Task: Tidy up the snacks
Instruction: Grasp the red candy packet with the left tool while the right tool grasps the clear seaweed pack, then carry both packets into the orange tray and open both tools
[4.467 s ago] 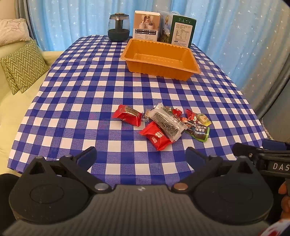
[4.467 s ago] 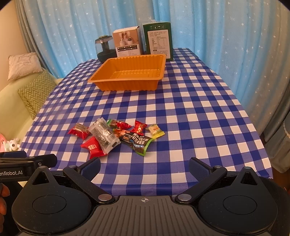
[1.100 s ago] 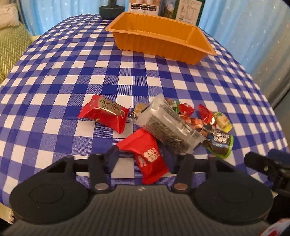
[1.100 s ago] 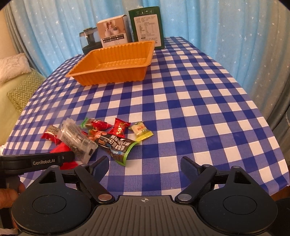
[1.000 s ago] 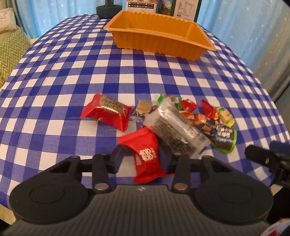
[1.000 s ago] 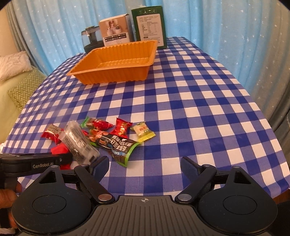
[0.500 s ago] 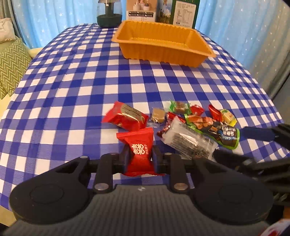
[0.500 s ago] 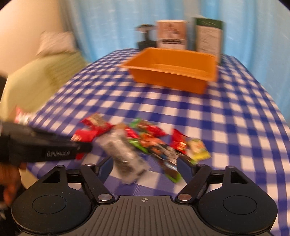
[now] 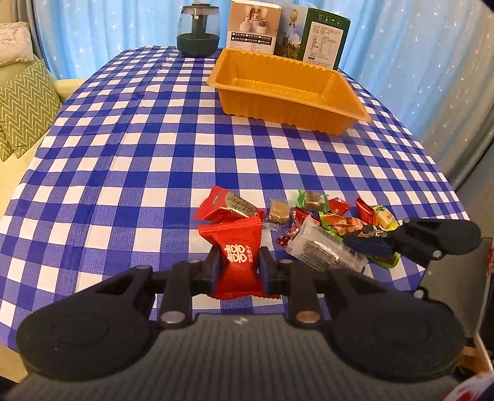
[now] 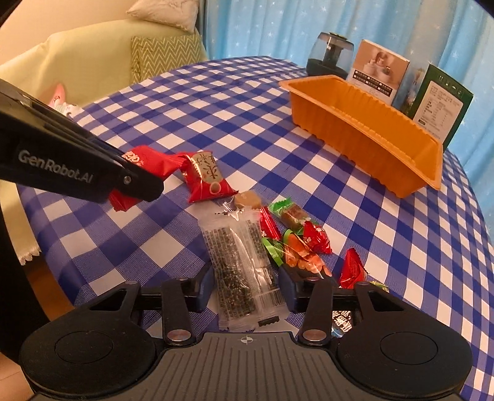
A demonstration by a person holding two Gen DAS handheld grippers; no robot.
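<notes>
We look along two hand-held grippers over a round table under a blue-and-white checked tablecloth (image 9: 129, 129), with starry blue curtains behind. Well ahead of both tools stands an empty orange plastic tray (image 9: 287, 106), where we judge the snacks belong; behind it are a white carton (image 9: 254, 26), a green carton (image 9: 318, 38) and a dark glass jar (image 9: 197, 31).

Just in front of the tools lies the snack pile. The left gripper (image 9: 237, 268) is clamped on a red snack packet (image 9: 236, 259) printed with white characters; a second ago that packet lay on the cloth between wider jaws, and now it is lifted clear. That makes one snack ready to carry forward to the tray.

The right gripper (image 10: 247, 288) has swung in from the right and rolled over the pile, and its jaws have just been closing. A clear packet of dark seeded bar (image 10: 244, 271) now lies between them, a narrow gap left on each side, so we judge it not yet pinched.

Beyond the left tool's tips rest a red-and-gold packet (image 9: 230, 208), a small tan candy (image 9: 279, 211), a green-wrapped candy (image 9: 311, 199) and a small yellow sweet (image 9: 384, 217), all waiting
</notes>
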